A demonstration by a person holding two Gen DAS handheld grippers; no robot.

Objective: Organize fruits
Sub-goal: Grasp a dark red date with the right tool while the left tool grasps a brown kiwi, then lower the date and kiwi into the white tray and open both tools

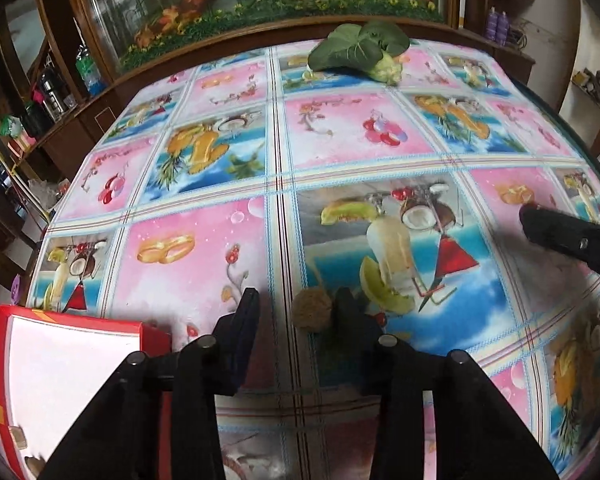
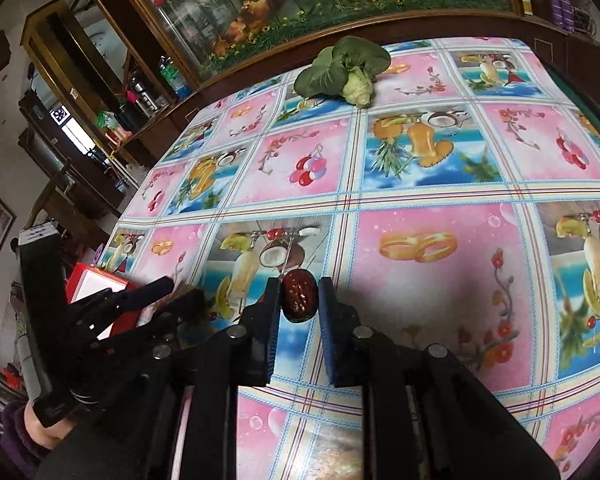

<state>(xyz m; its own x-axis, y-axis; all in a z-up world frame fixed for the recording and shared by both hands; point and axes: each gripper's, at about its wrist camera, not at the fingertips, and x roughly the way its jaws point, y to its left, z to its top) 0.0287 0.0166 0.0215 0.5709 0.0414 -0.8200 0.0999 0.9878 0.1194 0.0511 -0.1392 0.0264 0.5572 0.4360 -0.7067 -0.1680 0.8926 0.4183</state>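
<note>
In the left wrist view my left gripper (image 1: 298, 308) stands open low over the tablecloth. A small tan, rough ball like a walnut (image 1: 309, 312) lies between its fingers, close against the right finger. In the right wrist view my right gripper (image 2: 300, 296) is shut on a dark red wrinkled date (image 2: 299, 299) at its fingertips, just over the cloth. The left gripper (image 2: 182, 290) shows to the left of it. The right gripper's black finger (image 1: 556, 236) reaches in at the right edge of the left view.
A red box with a white inside (image 1: 60, 380) (image 2: 96, 284) sits at the table's near left corner. A bok choy (image 1: 360, 50) (image 2: 344, 68) lies at the far edge. The fruit-print tablecloth (image 2: 420, 184) covers the table. A glass-fronted cabinet stands behind. A hand in a purple sleeve (image 2: 36, 436) holds the left gripper.
</note>
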